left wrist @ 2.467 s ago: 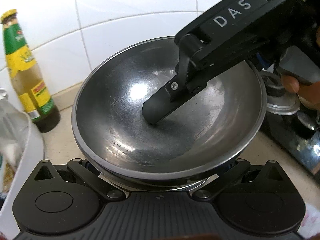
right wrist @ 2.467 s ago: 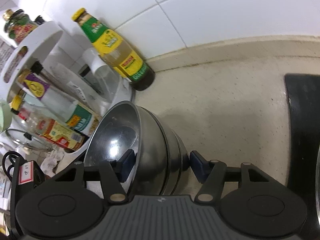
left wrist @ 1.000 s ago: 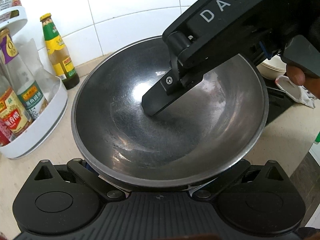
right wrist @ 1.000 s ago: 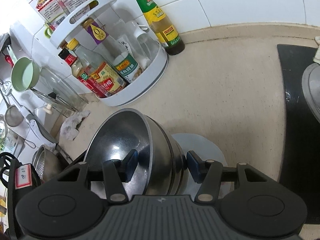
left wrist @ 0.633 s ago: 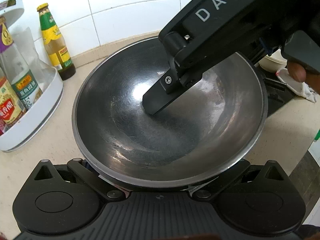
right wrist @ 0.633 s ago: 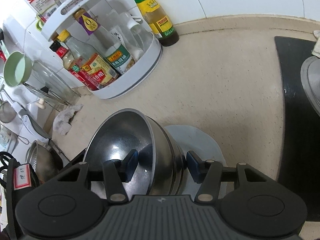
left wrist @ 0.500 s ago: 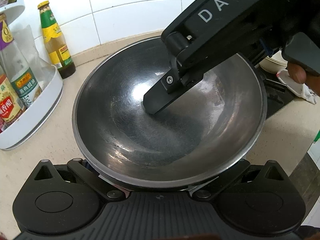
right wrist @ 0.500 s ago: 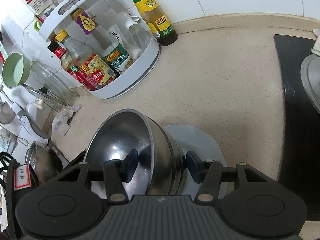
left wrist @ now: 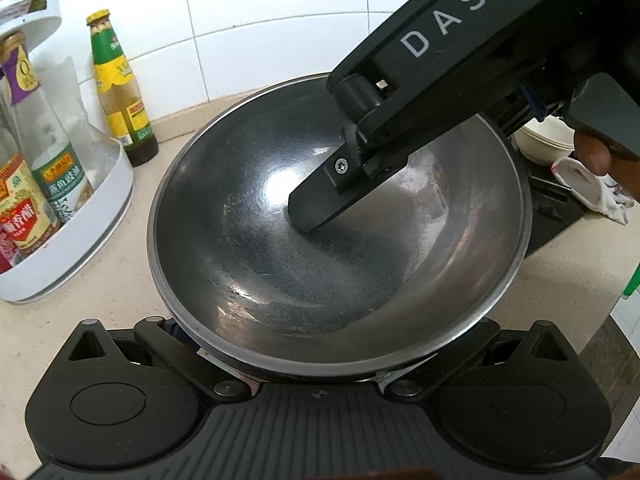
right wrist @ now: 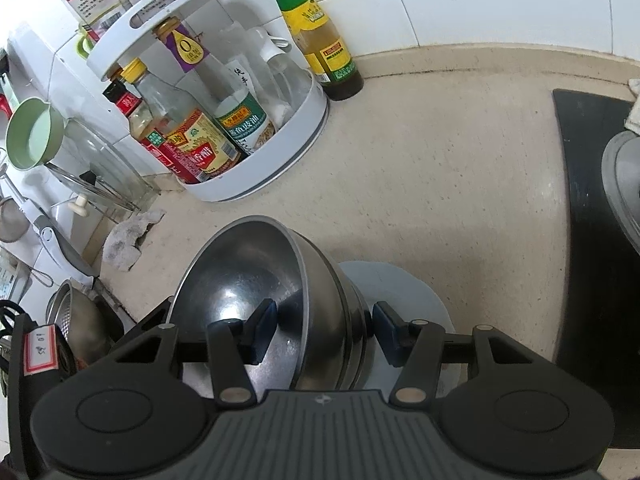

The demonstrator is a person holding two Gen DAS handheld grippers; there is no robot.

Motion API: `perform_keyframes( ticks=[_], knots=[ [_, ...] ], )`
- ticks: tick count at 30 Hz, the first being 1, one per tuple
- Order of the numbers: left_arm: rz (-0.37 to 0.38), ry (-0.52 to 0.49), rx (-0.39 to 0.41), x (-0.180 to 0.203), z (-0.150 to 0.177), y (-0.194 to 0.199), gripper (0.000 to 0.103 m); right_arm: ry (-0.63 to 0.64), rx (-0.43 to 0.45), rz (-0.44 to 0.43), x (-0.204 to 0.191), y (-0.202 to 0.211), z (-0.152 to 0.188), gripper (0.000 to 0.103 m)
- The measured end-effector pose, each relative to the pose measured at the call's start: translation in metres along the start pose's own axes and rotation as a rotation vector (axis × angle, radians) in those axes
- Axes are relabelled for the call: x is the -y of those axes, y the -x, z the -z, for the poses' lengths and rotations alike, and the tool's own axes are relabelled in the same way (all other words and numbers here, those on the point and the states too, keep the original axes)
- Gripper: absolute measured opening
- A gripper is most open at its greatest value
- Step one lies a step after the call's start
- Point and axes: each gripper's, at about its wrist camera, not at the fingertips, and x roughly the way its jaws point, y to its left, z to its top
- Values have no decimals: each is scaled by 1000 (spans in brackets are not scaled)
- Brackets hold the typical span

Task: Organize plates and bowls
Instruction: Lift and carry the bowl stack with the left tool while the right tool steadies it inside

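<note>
A stack of nested steel bowls point(left wrist: 340, 248) fills the left wrist view, tilted with the top bowl's inside facing the camera. The same stack of steel bowls point(right wrist: 288, 304) shows in the right wrist view, above a pale blue plate point(right wrist: 416, 296) on the counter. My right gripper point(right wrist: 324, 332) is shut on the stack, one finger point(left wrist: 320, 208) inside the top bowl, the other outside. My left gripper's fingertips are hidden under the stack's near rim; whether they clamp it does not show.
A white two-tier rack point(right wrist: 256, 176) of sauce bottles stands at the left. A green-labelled bottle point(right wrist: 316, 32) stands by the tiled wall. A black stove point(right wrist: 592, 240) with a pan lies right. A crumpled rag point(right wrist: 128, 236) and a strainer point(right wrist: 76, 320) lie left.
Both grippers have carried the bowl stack back from the wall and bottle, toward the near counter, to above the pale plate. In the last half second there is only a slight shift.
</note>
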Motion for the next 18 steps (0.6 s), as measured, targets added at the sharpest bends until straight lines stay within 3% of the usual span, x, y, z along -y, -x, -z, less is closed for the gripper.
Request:
perform_keyframes(
  ticks=[18],
  knots=[
    [-34,19,37,7,4,30,103,36,30,19,-25,18,6,51]
  ],
)
